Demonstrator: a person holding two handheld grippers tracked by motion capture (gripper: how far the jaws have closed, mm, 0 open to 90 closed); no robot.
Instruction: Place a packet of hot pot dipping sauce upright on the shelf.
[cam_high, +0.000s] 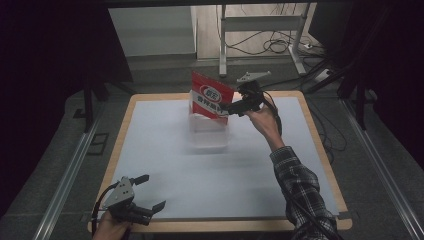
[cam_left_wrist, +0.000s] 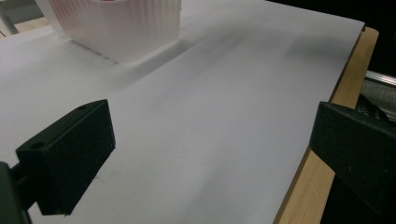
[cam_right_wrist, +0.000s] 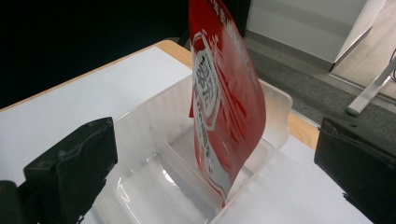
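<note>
At the near left corner of the table, the left gripper rests low in the person's left hand, its two black jaws spread wide and released, with nothing between them; in the left gripper view they frame bare white sheet and the wooden table edge. The white sheet covers most of the tabletop. On the near right, a plaid sleeve reaches forward from the bottom edge toward the far middle of the table. There the right hand holds the right gripper raised above the surface, pointing left at a red and white pouch. In the right gripper view its jaws stand well apart, released, with the pouch between and beyond them, not touching either. The pouch stands upright, slightly tilted, with its bottom edge inside a clear plastic container that sits on the sheet at the far middle. The container has a divider across it, and the pouch sits in the compartment on its far side, leaning toward the far wall. Beyond the table lie a grey floor, cables and a white metal frame.
</note>
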